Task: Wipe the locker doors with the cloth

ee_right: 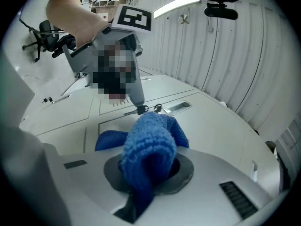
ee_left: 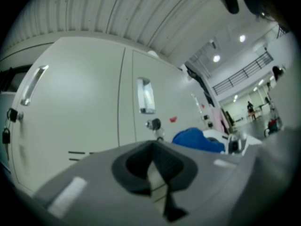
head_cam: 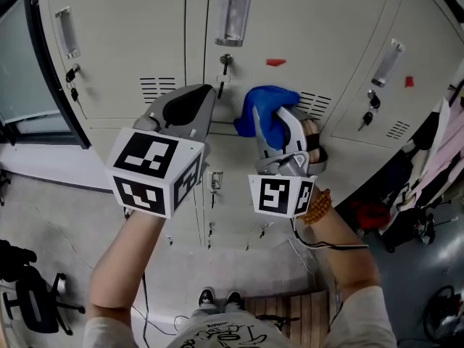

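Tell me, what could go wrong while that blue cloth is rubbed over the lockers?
1. A key hangs from the door right beside the cloth; a wipe that way could snag it.
2. The right hand-held gripper clamps only a bunched fold of the cloth, so rubbing might tug it loose.
3. The left hand-held gripper, shut and empty, sits close by and could bump the right one.
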A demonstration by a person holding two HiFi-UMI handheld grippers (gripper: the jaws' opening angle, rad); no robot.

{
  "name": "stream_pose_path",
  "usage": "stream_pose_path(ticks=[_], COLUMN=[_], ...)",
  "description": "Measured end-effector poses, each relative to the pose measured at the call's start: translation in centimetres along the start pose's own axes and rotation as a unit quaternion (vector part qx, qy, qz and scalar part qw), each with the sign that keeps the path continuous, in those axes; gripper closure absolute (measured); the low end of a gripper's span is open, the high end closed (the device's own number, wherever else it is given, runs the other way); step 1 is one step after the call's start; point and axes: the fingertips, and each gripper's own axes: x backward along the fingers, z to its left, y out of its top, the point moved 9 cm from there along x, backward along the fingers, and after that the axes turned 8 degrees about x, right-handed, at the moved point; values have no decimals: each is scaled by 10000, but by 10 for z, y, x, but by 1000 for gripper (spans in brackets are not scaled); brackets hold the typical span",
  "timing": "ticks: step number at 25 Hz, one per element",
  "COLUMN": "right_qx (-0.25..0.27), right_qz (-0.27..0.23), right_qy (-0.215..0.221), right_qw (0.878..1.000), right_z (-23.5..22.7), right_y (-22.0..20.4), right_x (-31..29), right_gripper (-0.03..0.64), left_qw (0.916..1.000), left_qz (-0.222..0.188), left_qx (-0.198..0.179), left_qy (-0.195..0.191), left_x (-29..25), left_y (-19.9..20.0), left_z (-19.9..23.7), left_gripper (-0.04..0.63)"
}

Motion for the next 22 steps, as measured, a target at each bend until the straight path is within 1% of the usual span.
stream_pose_path(ticks=[4,8,11,15,22], right_qx=[119,347,419,396,85], right_qz=[-35,-187,-273,-430,-636], right_qy=[-295,-160,-202,-415,-702], right_qw=[9995,9991,9985,9974,9955], right_z=[-57,-99,-125,-168,-234], right_y=[3,19,31,44,64], right_x=[-14,-34,-48,-68,-98], right_gripper=[584,584,584,584,584], left_qw=[9996,9987,9979,9968,9934], left_qz=[-231,-451,-550,-653,-880], left_qx=[-124,-245,-338,-460,-714], left_qy=[-33,-7,-17,-68,-165], left_x=[-1,-3,-5,-11,-19], left_y=[25,50,66,87,126], left_z=[-5,-4,-5,-6,-11], left_gripper=[592,592,592,592,592])
